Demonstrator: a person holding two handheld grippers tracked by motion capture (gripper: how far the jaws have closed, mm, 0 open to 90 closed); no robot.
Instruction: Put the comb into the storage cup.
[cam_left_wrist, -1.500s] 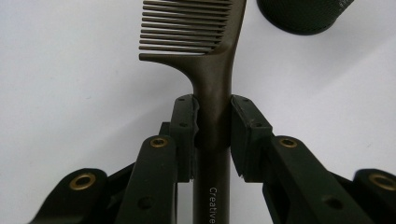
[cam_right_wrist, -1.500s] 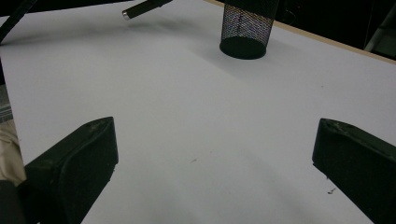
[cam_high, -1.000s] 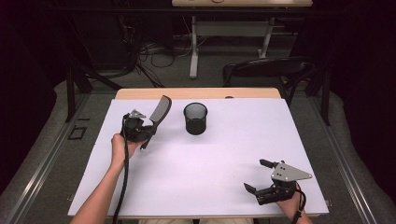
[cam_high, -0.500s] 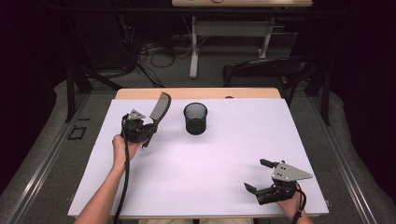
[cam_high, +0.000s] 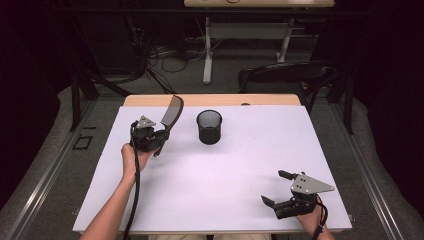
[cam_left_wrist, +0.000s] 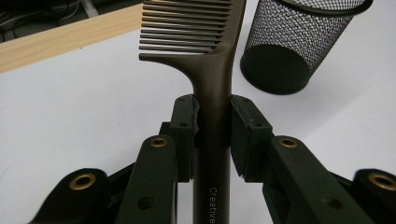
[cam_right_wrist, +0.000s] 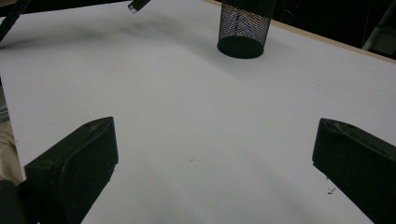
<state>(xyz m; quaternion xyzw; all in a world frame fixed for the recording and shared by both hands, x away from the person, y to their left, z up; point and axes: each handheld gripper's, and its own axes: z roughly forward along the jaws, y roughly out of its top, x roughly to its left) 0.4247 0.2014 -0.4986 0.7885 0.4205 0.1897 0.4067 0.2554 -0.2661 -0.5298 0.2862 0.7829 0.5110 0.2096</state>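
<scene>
Comb clamped near a mesh cup on a white worktop

The left hand-held gripper (cam_left_wrist: 212, 126), at the high view's centre left, grasps a smooth dark-brown plastic comb (cam_left_wrist: 210, 70) by its flat handle, printed "Creative"; its long straight teeth point upward. Just beside it stands a round black wire-mesh cup (cam_high: 209, 127). The right hand-held gripper (cam_high: 280, 187), lower right, rests with jaws spread wide, holding nothing, on the matte white worktop (cam_high: 225, 170).

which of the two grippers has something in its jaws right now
The left gripper: its jaws are clamped on the handle of a dark comb. The right gripper rests near the table's front edge, jaws wide apart.
</scene>
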